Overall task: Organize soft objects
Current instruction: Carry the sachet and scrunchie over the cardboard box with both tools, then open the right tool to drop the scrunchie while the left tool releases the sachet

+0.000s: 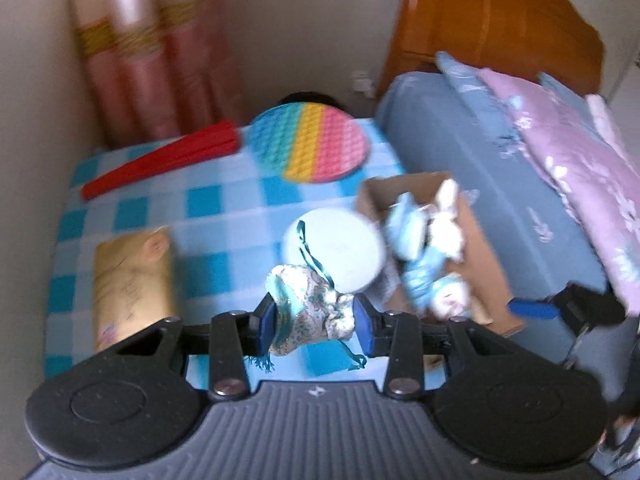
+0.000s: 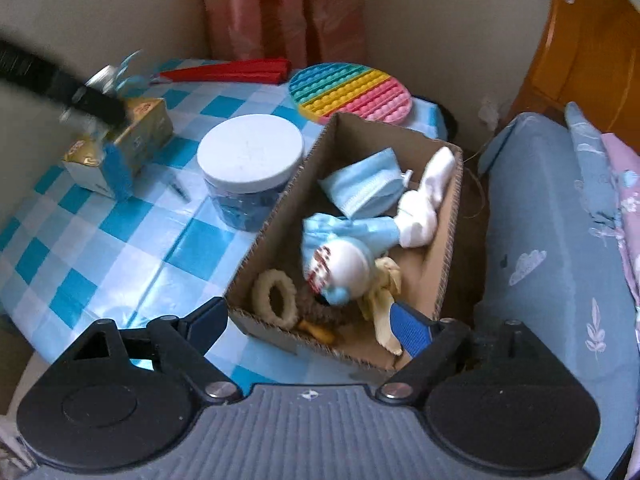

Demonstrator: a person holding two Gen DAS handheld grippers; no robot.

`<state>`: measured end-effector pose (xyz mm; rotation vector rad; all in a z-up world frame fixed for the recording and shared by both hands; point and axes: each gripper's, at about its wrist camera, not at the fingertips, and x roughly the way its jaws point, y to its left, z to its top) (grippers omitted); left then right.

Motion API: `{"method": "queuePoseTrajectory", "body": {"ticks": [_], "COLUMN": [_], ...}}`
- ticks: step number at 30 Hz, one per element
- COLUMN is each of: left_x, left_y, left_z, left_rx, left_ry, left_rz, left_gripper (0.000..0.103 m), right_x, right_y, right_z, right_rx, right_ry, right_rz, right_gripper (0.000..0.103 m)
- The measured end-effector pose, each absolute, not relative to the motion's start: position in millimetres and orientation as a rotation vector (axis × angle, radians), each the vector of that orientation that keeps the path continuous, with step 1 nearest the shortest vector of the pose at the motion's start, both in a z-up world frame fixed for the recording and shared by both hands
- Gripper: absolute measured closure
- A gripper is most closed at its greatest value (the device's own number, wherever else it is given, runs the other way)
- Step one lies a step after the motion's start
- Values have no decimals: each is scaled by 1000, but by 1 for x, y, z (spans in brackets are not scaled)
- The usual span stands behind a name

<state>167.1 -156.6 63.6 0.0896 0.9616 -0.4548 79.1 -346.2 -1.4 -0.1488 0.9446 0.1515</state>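
Observation:
My left gripper [image 1: 315, 322] is shut on a small patterned fabric pouch [image 1: 310, 314] with teal ribbon, held above the checked tablecloth near the white-lidded jar [image 1: 334, 252]. The cardboard box [image 2: 280, 208] stands at the table's right edge and holds a blue face mask [image 2: 360, 188], white socks [image 2: 424, 200], a white and blue doll [image 2: 344, 268], a beige ring [image 2: 276, 298] and other soft items. My right gripper [image 2: 308, 322] is open and empty, just over the box's near end. The left gripper shows blurred at the upper left of the right wrist view [image 2: 96, 100].
On the table are a rainbow pop-it disc [image 2: 350, 92], a red folded fan [image 2: 228, 72], a gold tissue box [image 2: 120, 144] and the jar [image 2: 250, 164]. A bed with blue and pink bedding [image 2: 560, 240] lies right of the box. Curtains and wall stand behind.

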Motion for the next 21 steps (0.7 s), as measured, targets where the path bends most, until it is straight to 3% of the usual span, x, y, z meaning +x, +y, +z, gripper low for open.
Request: {"method": "queuePoseTrajectory", "body": {"ticks": [11,21], "left_x": [193,232], "left_y": [-258,-309], "left_z": [78,41], "left_rx": [142,142], "left_ry": [941,1008], "left_rz": [-605,-614], "left_gripper": [64,60], "right_x": [54,64], "right_y": [-346,-350], "right_z": [-14,-20], "right_rx": [-120,-100], "right_ry": [858,859], "right_rz": [103,102], "right_gripper": [12,12]}}
